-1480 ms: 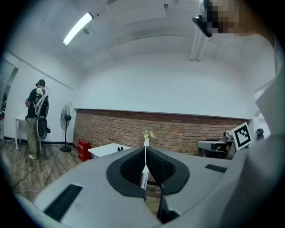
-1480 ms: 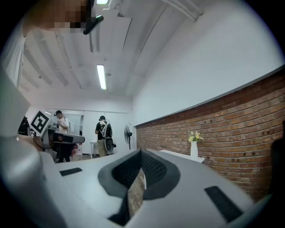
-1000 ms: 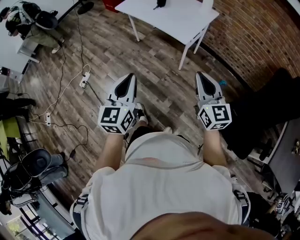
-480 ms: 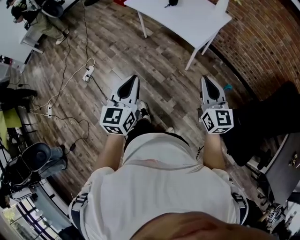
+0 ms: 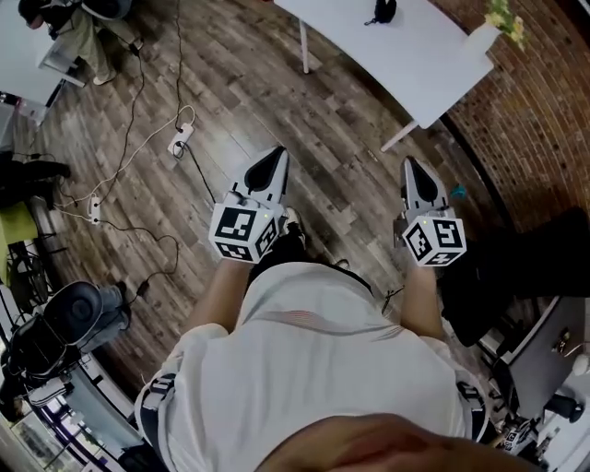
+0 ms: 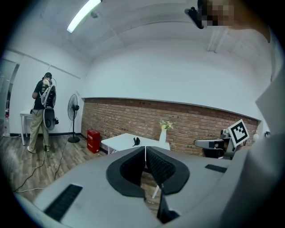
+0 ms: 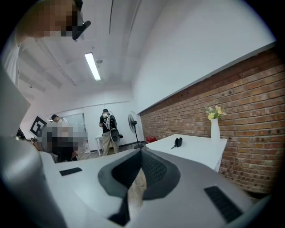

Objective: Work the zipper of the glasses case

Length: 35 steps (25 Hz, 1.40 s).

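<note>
A small black glasses case [image 5: 384, 10] lies on a white table [image 5: 415, 55] at the top of the head view, well ahead of both grippers. The left gripper view shows the case [image 6: 136, 141] small and far off, just beyond the jaw tips. In the right gripper view it [image 7: 177, 142] sits on the tabletop to the right of the jaws. My left gripper [image 5: 277, 155] and right gripper [image 5: 412, 164] are held out side by side over the wooden floor. Both are shut with nothing between the jaws, left gripper [image 6: 145, 149] and right gripper [image 7: 141, 151] alike.
A white vase with flowers [image 5: 493, 28] stands at the table's far end by the brick wall [image 5: 544, 111]. Cables and a power strip [image 5: 180, 140] lie on the floor to the left. A black chair [image 5: 525, 258] is at my right. A person with a backpack [image 6: 43, 111] stands by a fan [image 6: 72, 116].
Both grippers have moved forward toward the white table, which now shows larger and nearer in the head view. Both stay shut.
</note>
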Tool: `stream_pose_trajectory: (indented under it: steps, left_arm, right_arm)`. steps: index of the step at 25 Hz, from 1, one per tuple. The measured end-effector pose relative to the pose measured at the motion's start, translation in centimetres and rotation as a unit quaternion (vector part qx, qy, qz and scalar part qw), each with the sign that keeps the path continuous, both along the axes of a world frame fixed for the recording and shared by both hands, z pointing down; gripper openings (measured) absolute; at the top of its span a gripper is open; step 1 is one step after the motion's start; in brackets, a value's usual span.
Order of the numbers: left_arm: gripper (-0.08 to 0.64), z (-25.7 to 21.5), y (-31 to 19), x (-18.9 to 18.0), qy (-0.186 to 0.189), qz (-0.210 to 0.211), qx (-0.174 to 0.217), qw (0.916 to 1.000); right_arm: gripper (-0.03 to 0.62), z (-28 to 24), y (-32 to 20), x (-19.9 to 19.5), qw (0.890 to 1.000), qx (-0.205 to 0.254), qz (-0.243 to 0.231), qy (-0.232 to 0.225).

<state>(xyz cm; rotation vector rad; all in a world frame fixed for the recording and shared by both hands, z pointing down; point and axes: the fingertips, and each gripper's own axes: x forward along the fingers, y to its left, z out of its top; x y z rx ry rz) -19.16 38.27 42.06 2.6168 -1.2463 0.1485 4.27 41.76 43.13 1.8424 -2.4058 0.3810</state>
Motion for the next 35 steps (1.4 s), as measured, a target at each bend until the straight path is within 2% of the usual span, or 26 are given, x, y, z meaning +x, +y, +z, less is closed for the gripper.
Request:
stream_pose_trajectory:
  steps: [6, 9, 17, 23, 27, 35]
  left_arm:
    - [0.018, -0.1, -6.5, -5.1, 0.022, 0.001, -0.007, 0.9997]
    - [0.018, -0.4, -8.8, -7.0, 0.024, -0.012, 0.0, 0.9996]
    - [0.018, -0.8, -14.6, -9.8, 0.055, -0.041, -0.01, 0.9976]
    - [0.018, -1.3, -21.5, -9.5, 0.04, -0.062, 0.001, 0.9972]
    - [0.018, -2.9, -27.3, -7.5, 0.042, -0.06, 0.015, 0.9972]
    - [0.018, -4.3, -38.8, 1.4, 0.027, -0.02, 0.023, 0.9992]
  right_arm:
    - [0.052, -1.1, -7.8, -6.4, 0.999, 0.002, -0.027, 0.028]
    - [0.052, -0.7, -10.3, -9.0, 0.998, -0.002, -0.046, 0.036]
    - [0.052, -0.4, -17.2, -11.2, 0.997, -0.012, -0.075, 0.031]
    - [0.052, 0.2, -25.2, -10.5, 0.996, -0.008, -0.089, 0.013]
    - [0.052, -1.0, -31.1, -8.9, 0.996, 0.005, -0.092, 0.012]
    - [0.052, -0.8, -41.3, 0.7, 0.999, -0.005, -0.05, 0.007]
